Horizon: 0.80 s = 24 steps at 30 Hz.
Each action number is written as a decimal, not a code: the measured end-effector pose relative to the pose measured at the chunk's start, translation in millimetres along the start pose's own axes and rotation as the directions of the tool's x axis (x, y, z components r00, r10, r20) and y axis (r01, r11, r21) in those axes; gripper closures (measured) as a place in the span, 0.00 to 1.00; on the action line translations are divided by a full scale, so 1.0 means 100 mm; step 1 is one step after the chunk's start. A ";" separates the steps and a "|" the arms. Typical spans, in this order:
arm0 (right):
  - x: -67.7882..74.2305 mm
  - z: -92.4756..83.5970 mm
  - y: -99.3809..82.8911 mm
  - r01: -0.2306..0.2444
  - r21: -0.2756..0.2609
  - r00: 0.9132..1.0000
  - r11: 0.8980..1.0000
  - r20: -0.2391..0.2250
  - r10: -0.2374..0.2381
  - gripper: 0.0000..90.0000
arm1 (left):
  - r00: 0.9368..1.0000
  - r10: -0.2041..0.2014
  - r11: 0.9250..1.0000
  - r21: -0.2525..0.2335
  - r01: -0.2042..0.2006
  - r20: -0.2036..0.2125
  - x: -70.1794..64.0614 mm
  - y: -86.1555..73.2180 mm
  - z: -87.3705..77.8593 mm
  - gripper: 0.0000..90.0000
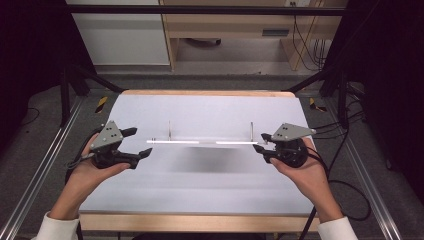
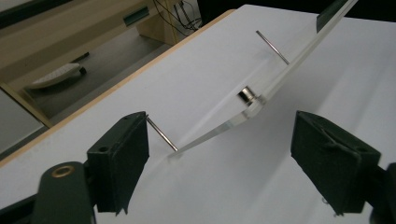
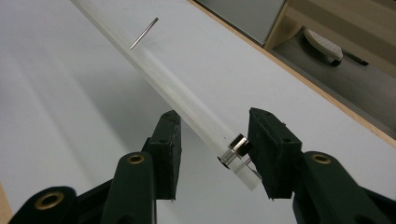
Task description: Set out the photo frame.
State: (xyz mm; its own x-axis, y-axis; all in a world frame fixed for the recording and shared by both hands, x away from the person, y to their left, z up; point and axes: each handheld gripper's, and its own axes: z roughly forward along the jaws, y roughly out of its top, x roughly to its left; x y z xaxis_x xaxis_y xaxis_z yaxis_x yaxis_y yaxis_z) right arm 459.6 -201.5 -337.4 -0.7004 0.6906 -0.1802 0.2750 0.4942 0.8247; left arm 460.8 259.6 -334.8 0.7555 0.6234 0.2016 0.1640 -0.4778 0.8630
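One clear strip (image 1: 200, 142) lies crosswise over the middle of the white table (image 1: 210, 190), running left to right. Two thin metal pins rise from it — one toward its left end (image 1: 169, 130) and one toward its right end (image 1: 251, 131). Each end also carries a small silver stud, two in all: the left gripper view shows one (image 2: 248, 96) seated on the strip just short of its near end, and the right gripper view shows the other (image 3: 235, 148) close to the strip's tip.

There are two grippers, one in each hand. The left gripper (image 1: 142, 143) sits at the strip's left end with its jaws spread wide. In the left gripper view the strip's end reaches into the space ahead of the jaws but touches neither; the nearer pin (image 2: 162, 133) stands just beside the left jaw, and whether it touches cannot be told.

The right gripper (image 1: 262, 142) is at the strip's right end. In the right gripper view its jaws stand partly apart with the strip's tip lying between them. The strip runs close along the right-hand jaw, the stud just beside that jaw's pad, while a clear gap shows between the strip and the other jaw — so the jaws are not clamped on it. The far pin (image 3: 144, 33) stands well up the strip from there.

Both hands hold the grippers low over the table, the left hand (image 1: 92, 172) and right hand (image 1: 310, 172) coming in from the near edge.
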 end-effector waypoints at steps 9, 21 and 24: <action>-0.03 0.01 0.04 0.000 0.010 1.000 1.000 -0.006 0.000 0.62 | 0.986 0.161 0.987 0.025 -0.161 -0.033 -0.17 0.26 0.08 0.35; -0.07 0.02 0.08 -0.006 0.011 1.000 1.000 -0.006 0.006 0.62 | 0.948 0.316 0.947 0.064 -0.314 -0.024 -0.33 0.49 0.25 0.55; -0.08 0.02 0.09 -0.011 0.015 1.000 1.000 -0.007 0.011 0.62 | 0.941 0.339 0.937 0.088 -0.337 -0.005 -0.34 0.52 0.32 0.60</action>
State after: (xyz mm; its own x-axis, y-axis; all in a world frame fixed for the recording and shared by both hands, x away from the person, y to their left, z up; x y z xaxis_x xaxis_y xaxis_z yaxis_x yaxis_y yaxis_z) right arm 468.8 -201.5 -329.8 -0.7018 0.6924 -0.1675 0.2926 0.4944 0.8185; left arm 463.7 193.7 -311.5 0.7629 0.4278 0.4847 -0.0451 -0.7127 0.7000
